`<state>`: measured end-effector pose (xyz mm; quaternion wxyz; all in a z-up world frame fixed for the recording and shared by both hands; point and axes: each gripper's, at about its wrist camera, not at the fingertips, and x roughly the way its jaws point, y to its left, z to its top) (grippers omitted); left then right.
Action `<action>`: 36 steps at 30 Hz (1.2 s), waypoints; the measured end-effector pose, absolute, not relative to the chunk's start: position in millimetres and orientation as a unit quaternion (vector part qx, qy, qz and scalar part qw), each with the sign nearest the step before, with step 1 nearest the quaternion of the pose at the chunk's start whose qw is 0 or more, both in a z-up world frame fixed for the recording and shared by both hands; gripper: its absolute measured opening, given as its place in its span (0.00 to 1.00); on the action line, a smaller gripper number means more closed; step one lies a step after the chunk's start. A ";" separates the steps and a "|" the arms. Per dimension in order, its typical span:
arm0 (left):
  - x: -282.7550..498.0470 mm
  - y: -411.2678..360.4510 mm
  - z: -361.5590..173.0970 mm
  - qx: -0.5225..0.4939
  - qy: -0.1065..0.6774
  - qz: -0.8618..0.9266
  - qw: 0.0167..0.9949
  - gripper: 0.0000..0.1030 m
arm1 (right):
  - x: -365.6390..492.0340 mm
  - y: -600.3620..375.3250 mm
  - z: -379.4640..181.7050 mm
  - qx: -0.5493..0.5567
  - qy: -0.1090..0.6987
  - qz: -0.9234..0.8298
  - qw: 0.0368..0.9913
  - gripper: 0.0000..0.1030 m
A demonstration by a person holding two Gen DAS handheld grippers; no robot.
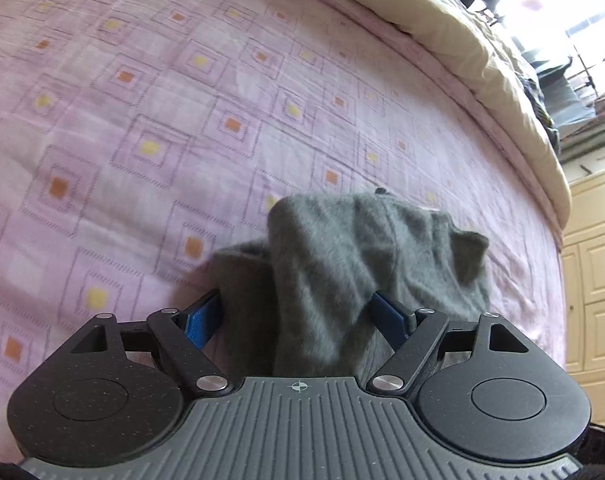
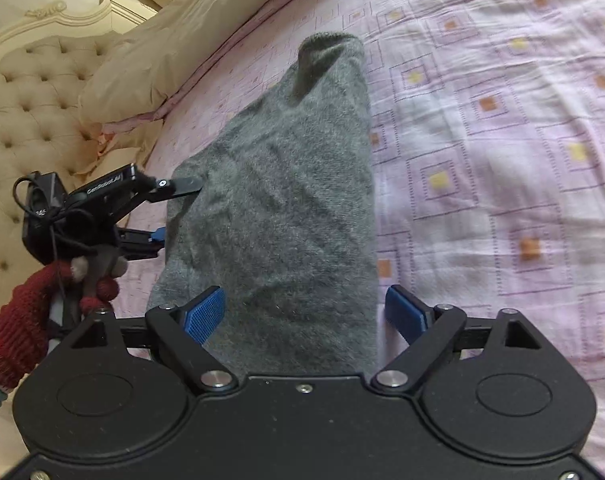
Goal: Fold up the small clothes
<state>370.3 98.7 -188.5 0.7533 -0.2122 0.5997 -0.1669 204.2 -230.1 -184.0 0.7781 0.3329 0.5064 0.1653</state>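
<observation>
Item: grey knitted garment (image 2: 278, 208), fuzzy, small, with a ribbed open cuff (image 2: 329, 42) at its far end. Location: on the bedsheet (image 2: 502, 128), pink-lilac with a pattern of nested squares centred in yellow and orange. The garment lies lengthwise away from the right gripper, cuff end farthest, near end running under that gripper's body. In the left wrist view the same garment (image 1: 342, 264) is bunched and partly raised off the sheet (image 1: 142, 120).

Right gripper (image 2: 305, 312): black body, blue ribbed pads (image 2: 204, 312). Jaws spread wide, one pad over each side edge of the garment; whether the pads touch the cloth cannot be told.

Left gripper (image 1: 298, 314): black and grey body, blue pads (image 1: 201, 322). Jaws spread, garment cloth lying between them and draping over the inner faces; no pinch visible. In the right wrist view this gripper (image 2: 170, 210) sits at the garment's left edge, fingers apart, upper finger meeting the cloth.

Hand (image 2: 42, 300): in a red knitted glove, holding the left gripper's handle, left of the garment.

Surroundings, relative to the garment: cream duvet (image 2: 174, 36) beyond it along the sheet's far edge; tufted cream headboard (image 2: 26, 92) further left; cream cabinet doors (image 1: 594, 264) off the bed's side.
</observation>
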 end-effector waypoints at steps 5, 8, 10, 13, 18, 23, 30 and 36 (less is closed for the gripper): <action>390.7 89.5 -195.2 -0.230 0.607 -0.218 0.728 0.76 | 214.7 -217.6 -190.0 0.356 0.500 0.187 0.767 0.96; 394.5 88.0 -203.1 -0.258 0.613 -0.235 0.709 0.28 | 217.1 -211.5 -188.8 0.354 0.512 0.188 0.760 0.89; 391.3 83.7 -201.8 -0.245 0.614 -0.235 0.712 0.26 | 217.5 -208.8 -187.1 0.342 0.531 0.179 0.755 0.38; 382.7 79.4 -190.4 -0.232 0.606 -0.246 0.720 0.26 | 211.8 -201.0 -175.2 0.317 0.536 0.180 0.762 0.37; 358.3 69.7 -171.2 -0.218 0.606 -0.250 0.723 0.26 | 186.6 -199.9 -150.0 0.313 0.543 0.168 0.761 0.36; 305.8 48.0 -160.1 -0.195 0.623 -0.272 0.707 0.25 | 129.8 -214.6 -137.8 0.305 0.559 0.155 0.755 0.36; 210.9 15.4 -158.2 -0.196 0.643 -0.278 0.687 0.26 | 38.7 -259.3 -141.3 0.321 0.585 0.127 0.734 0.36; 183.0 -1.9 -166.4 -0.120 0.629 -0.230 0.733 0.29 | 8.9 -279.8 -144.5 0.296 0.594 0.107 0.740 0.50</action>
